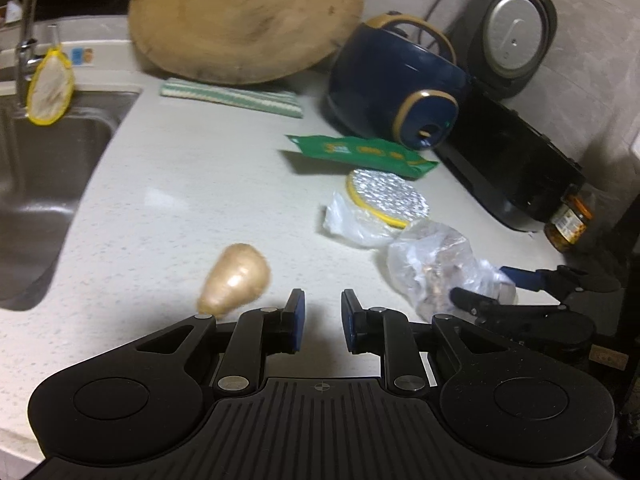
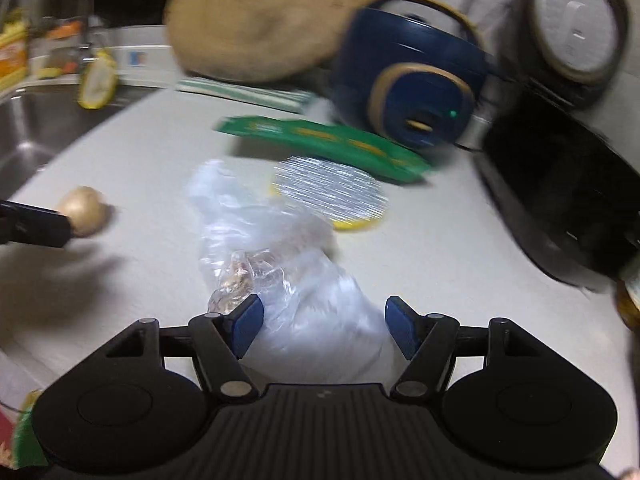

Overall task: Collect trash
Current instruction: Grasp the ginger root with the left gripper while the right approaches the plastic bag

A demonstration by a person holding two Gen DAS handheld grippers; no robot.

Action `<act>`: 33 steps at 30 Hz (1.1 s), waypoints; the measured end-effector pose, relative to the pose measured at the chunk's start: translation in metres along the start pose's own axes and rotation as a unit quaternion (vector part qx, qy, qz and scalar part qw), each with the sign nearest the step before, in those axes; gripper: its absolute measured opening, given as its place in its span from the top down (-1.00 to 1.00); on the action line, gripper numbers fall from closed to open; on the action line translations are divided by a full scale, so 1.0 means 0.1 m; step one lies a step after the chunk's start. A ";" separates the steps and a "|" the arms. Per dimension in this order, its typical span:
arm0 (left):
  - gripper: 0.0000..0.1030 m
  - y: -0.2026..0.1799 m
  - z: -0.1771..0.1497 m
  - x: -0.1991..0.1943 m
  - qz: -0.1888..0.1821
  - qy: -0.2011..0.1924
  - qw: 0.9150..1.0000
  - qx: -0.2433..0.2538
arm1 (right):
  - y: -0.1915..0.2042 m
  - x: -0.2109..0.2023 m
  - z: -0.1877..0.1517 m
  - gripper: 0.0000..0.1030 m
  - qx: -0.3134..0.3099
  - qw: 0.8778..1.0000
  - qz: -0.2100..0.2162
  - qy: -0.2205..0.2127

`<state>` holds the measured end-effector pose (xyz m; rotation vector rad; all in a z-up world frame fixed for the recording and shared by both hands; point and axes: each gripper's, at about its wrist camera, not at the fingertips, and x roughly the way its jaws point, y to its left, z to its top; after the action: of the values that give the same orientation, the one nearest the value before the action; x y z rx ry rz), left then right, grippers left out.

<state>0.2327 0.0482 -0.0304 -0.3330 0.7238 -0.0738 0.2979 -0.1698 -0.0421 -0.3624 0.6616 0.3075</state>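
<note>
A crumpled clear plastic bag [image 2: 296, 280] with brown scraps inside lies on the pale counter. My right gripper [image 2: 324, 326] is open, its jaws either side of the bag's near end; it also shows in the left wrist view [image 1: 486, 284] at the bag [image 1: 432, 268]. A foil lid with a yellow rim [image 2: 330, 194] [image 1: 386, 198] and a green wrapper [image 2: 324, 142] [image 1: 360, 154] lie further back. My left gripper [image 1: 322, 320] is open and empty over bare counter, with a beige potato [image 1: 236, 276] [image 2: 82, 210] just to its left.
A steel sink [image 1: 44, 184] is at the left. A round wooden board [image 1: 244, 16], a striped cloth [image 1: 232, 96], a navy cooker [image 1: 400, 88], a black appliance [image 1: 516, 160] and a jar [image 1: 570, 220] stand at the back and right.
</note>
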 end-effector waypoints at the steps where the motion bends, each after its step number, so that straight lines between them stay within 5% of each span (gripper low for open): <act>1: 0.56 -0.03 0.00 0.02 -0.005 0.003 1.000 0.002 | -0.07 -0.01 -0.02 -0.30 0.008 1.000 -0.003 0.000; 6: 0.56 -0.17 0.05 0.10 -0.014 0.005 1.000 0.012 | -0.30 -0.22 -0.12 -0.32 0.029 0.998 0.045 -0.040; 9: 0.56 -0.20 0.08 0.13 -0.004 0.002 1.000 0.010 | -0.33 -0.41 -0.12 -0.56 0.038 0.991 0.087 -0.090; 12: 0.56 -0.16 0.06 0.12 0.011 0.006 1.000 0.003 | -0.19 -0.40 -0.08 -0.61 0.023 0.989 0.081 -0.123; 20: 0.56 0.12 0.00 -0.10 0.061 -0.008 0.998 -0.020 | 0.12 0.17 -0.02 -0.61 0.016 0.996 0.041 -0.080; 23: 0.56 0.23 0.04 -0.12 0.085 -0.016 0.996 -0.021 | 0.08 0.21 -0.08 -0.61 0.035 0.995 0.057 -0.069; 33: 0.33 0.23 0.22 0.25 0.118 -0.020 0.992 0.051 | 0.07 0.14 -0.25 -0.62 0.027 0.995 0.071 -0.066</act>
<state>0.2652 0.0711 -0.0387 -0.1495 0.7131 0.1190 0.2923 -0.1713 -0.0710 -0.2406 0.5658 0.4445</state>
